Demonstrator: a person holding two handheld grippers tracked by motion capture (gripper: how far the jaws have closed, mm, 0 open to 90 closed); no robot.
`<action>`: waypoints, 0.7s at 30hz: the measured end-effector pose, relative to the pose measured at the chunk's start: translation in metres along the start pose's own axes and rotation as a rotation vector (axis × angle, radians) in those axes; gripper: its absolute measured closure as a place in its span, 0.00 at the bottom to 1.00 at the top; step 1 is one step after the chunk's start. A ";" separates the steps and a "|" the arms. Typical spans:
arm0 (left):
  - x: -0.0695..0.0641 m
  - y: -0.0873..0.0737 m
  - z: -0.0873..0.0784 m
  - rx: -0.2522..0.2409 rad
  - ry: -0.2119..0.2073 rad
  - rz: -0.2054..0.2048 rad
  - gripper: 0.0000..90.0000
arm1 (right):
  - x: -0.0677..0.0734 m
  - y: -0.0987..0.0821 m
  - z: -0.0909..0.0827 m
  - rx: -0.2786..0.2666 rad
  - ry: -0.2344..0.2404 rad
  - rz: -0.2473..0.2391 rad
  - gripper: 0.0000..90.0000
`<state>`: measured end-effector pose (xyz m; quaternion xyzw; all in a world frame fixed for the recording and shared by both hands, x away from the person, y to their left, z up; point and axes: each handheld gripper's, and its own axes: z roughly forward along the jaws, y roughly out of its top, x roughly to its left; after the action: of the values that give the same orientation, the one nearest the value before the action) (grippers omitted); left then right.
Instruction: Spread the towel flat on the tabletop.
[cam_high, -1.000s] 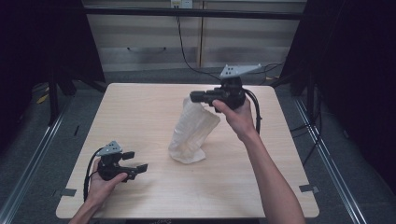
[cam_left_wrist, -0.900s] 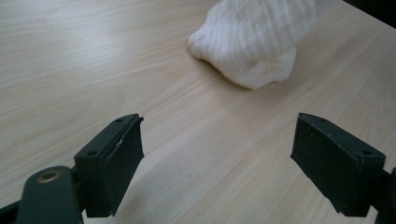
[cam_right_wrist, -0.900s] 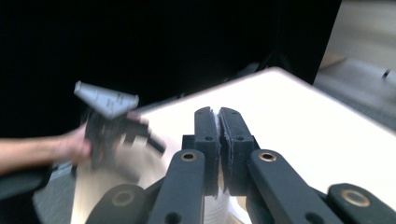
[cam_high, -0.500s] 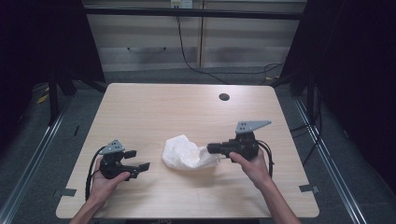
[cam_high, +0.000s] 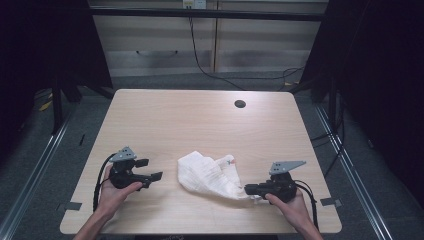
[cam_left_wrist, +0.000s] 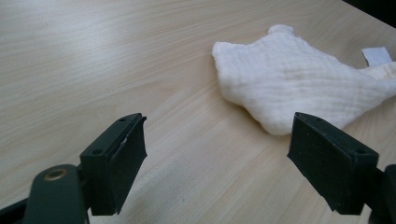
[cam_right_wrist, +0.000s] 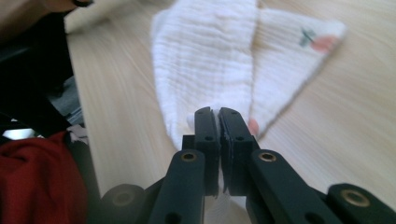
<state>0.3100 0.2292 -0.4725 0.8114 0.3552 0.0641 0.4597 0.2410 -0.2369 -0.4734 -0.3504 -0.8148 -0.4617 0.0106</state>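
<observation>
A white cloth lies crumpled on the wooden table, in front of the middle. My right gripper sits low at the cloth's near right corner, shut on that corner. In the right gripper view the black jaws pinch the cloth's edge, and a small red and green print marks one fold. My left gripper rests on the table left of the cloth, open and apart from it. In the left gripper view the cloth lies ahead between the wide jaws, with a white label at its far side.
A round cable hole sits near the table's far edge. Cables trail from both grippers over the near edge. Dark curtains and a rail frame stand around the table, with cabinets behind it.
My right gripper has come down from above the far right of the table to the near right, pulling the hanging cloth down flat onto the table. The left gripper has stayed put.
</observation>
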 end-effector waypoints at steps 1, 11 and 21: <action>0.000 0.000 0.000 0.000 -0.001 0.000 0.21 | -0.003 -0.005 -0.003 0.005 -0.014 0.011 0.96; -0.003 0.007 0.009 0.029 -0.033 -0.001 0.25 | -0.033 -0.037 -0.031 0.007 -0.144 0.097 0.96; -0.011 0.049 0.064 0.061 -0.147 0.033 0.42 | -0.035 -0.035 -0.017 0.049 -0.155 0.085 0.96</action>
<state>0.3546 0.1615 -0.4678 0.8333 0.3091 0.0011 0.4583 0.2421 -0.2805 -0.5014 -0.4192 -0.8086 -0.4122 -0.0243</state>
